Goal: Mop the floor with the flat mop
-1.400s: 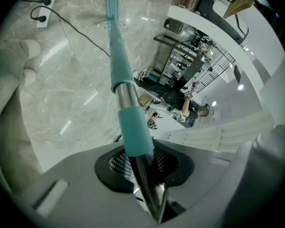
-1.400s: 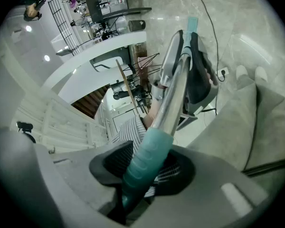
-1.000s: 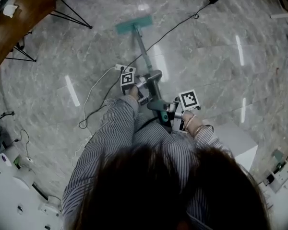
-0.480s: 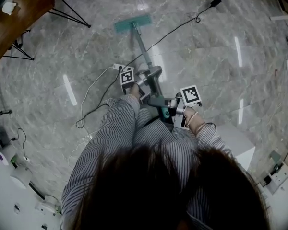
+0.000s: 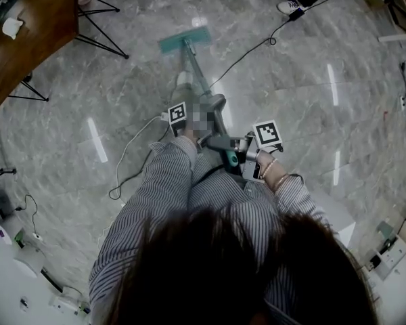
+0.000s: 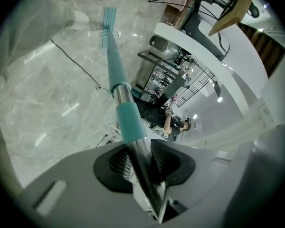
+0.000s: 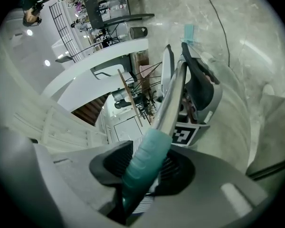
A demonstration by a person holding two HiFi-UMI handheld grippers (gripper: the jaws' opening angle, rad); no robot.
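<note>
Right hand-held gripper clamping flat mop, teal grip, square-patterned cube

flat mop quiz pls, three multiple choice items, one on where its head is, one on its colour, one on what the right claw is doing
1. Where is the mop head?
A. on a wooden table
B. flat on the marble floor, ahead of the person
C. lifted high in the air

2. What colour is the mop head?
A. red
B. teal
C. yellow

3. What state is the right claw in?
A. open and empty
B. shut on a cable
C. shut on the teal grip at the end of the handle

Answers:
1 B, the head view shows it lying on the floor at the far end of the handle.
2 B, it reads teal against the grey marble.
3 C, the right gripper view shows the pads closed on the ribbed teal grip.
</note>
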